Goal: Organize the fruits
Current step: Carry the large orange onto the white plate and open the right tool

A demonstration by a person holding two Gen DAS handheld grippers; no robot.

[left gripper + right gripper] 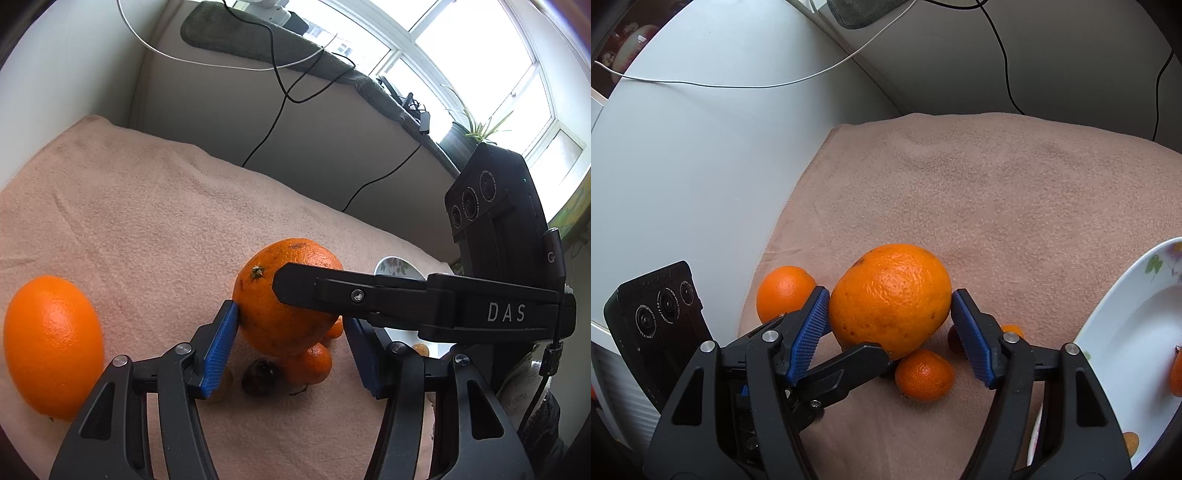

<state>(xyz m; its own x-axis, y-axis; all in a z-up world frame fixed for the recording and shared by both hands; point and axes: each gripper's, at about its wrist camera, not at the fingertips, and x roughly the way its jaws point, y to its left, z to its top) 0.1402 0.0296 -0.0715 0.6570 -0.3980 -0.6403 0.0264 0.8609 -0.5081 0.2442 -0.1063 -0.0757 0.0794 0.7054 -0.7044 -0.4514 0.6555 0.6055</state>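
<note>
Low in the left wrist view, the left gripper (291, 347) has its jaws set wide around the big orange (286, 295), the left blue pad touching its skin and the right pad partly hidden, so whether it holds the fruit I cannot tell. In the right wrist view the right gripper (890, 328) also brackets that orange (892, 297) with wide jaws, the right pad clearly off it. Only one should close, squarely across the widest part, while the other backs away to avoid clashing fingers. A tangerine (925, 374) and smaller fruits crowd underneath; lift straight up. The plate (1123, 332) waits at the right edge. A second orange (53, 347) sits at lower left; beyond, the towel-covered worktop (147, 206) lies open toward the upper frame.
</note>
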